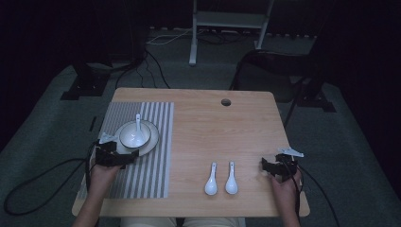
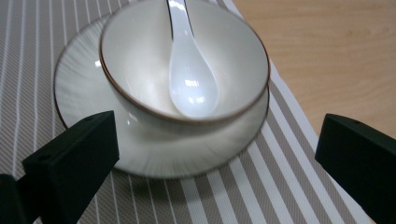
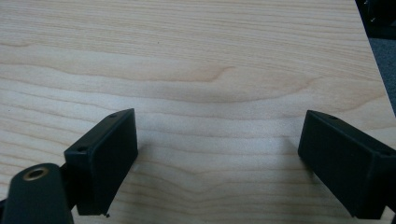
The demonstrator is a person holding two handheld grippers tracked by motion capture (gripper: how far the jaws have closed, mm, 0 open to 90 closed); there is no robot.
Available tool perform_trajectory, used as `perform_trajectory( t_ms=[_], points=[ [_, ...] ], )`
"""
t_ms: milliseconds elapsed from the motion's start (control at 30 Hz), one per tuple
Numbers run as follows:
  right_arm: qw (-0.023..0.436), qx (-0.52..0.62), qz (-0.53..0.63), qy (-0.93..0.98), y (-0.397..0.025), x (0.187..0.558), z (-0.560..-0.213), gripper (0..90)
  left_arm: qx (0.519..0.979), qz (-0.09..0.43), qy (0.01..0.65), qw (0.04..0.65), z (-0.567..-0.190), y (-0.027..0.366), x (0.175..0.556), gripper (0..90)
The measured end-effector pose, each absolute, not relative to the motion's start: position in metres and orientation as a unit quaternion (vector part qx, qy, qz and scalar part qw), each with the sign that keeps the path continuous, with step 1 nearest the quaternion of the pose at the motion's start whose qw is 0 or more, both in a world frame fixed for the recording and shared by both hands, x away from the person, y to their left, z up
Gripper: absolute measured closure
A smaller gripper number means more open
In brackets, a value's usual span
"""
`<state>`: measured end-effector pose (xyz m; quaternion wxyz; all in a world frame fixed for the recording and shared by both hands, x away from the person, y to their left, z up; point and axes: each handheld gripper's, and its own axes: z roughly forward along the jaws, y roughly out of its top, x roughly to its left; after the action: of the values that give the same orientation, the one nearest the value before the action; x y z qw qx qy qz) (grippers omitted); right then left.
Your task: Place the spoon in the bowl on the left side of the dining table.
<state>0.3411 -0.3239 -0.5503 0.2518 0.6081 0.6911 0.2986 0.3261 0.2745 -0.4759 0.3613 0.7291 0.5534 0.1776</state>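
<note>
High view dim; glare on spoon (image 2: 192, 79); bowl (image 2: 140, 70) slightly blurred.

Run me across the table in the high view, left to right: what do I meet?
Left hand-held gripper → bowl with a spoon in it, on its plate → left loose spoon → right loose spoon → right hand-held gripper.

Light wood tabletop (image 1: 208, 127), round cable hole (image 1: 226, 102) near the far edge. Grey-and-white striped placemat (image 1: 151, 165) covers the left part. On the mat: white plate (image 1: 152, 142), far end. Bare wood right of the mat: two white spoons (image 1: 211, 179) (image 1: 231, 178) side by side, near front edge, handles pointing away.
</note>
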Motion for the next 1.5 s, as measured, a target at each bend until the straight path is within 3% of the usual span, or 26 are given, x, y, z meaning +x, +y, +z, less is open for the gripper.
perform_trajectory(
  t_ms=[600, 1067, 1500],
  points=[
    [0.252, 0.608, 0.299, 0.691, -0.324, 0.341, -0.550, 11.2, 0.712, 0.227, 0.561, 0.356, -0.514, 0.288, 0.275, 0.0],
    [0.252, 0.608, 0.299, 0.691, -0.324, 0.341, -0.550, 11.2, 0.728, 0.222, 0.553, 0.338, -0.531, 0.298, 0.245, 0.0],
    [0.252, 0.608, 0.299, 0.691, -0.324, 0.341, -0.550, 11.2, 0.729, 0.267, 0.552, 0.304, -0.542, 0.316, 0.221, 0.0]
  ],
)
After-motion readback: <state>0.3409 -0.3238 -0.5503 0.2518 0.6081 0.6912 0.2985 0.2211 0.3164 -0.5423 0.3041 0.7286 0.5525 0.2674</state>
